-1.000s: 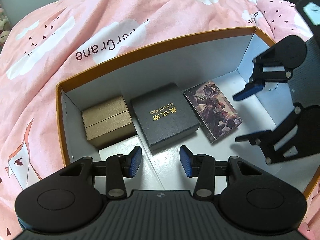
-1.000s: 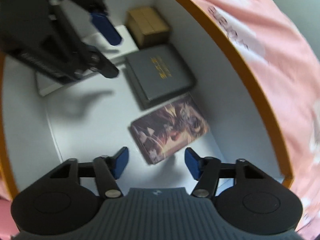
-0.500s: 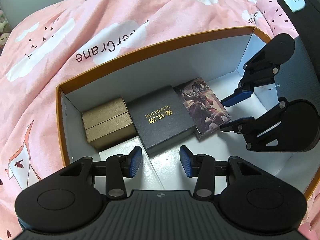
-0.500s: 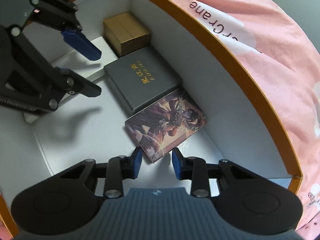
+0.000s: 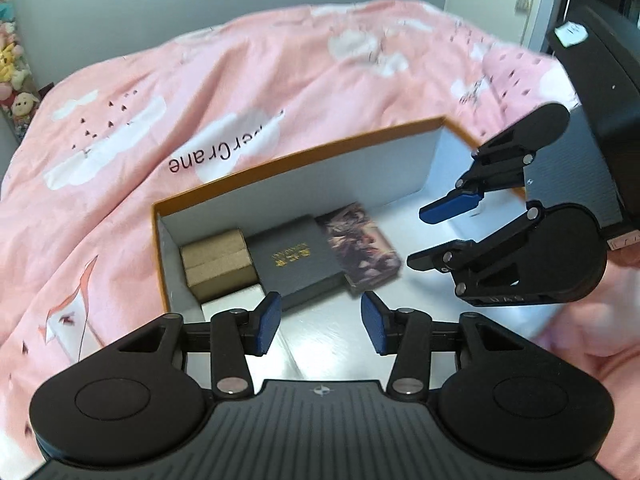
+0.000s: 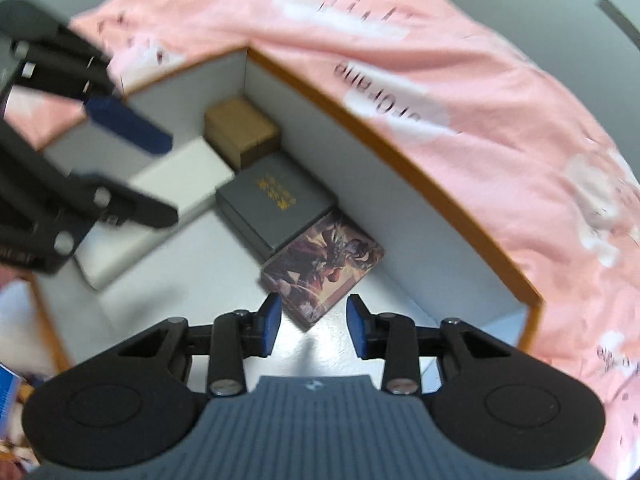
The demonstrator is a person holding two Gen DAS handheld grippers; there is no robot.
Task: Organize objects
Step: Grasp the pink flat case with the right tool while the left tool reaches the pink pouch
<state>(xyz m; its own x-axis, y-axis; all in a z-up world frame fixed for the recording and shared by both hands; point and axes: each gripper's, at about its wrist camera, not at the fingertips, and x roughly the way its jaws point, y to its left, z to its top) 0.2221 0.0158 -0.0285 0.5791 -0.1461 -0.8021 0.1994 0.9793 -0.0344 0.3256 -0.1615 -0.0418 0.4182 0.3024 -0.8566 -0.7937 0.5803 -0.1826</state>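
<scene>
An orange-rimmed white box (image 5: pixel 304 156) (image 6: pixel 384 140) lies on a pink bed cover. Along its far wall sit a tan box (image 5: pixel 218 262) (image 6: pixel 240 132), a dark grey box with gold lettering (image 5: pixel 296 260) (image 6: pixel 276 200) and an illustrated card box (image 5: pixel 362 246) (image 6: pixel 324 264), side by side and touching. A white box (image 5: pixel 236 300) (image 6: pixel 160 196) lies in front of the tan one. My left gripper (image 5: pixel 320 326) is open and empty above the box's near side. My right gripper (image 6: pixel 314 326) is open and empty, just behind the card box; it also shows in the left wrist view (image 5: pixel 436 232).
The pink cloud-print cover (image 5: pixel 240 92) surrounds the box. Plush toys (image 5: pixel 12 76) stand at the far left by the wall. A blue-edged item (image 6: pixel 8 388) shows at the right wrist view's lower left edge.
The right gripper pushed the card box against the grey box, closing partway on it, then opened and drew back. Both grippers have risen and pulled away from the box.
</scene>
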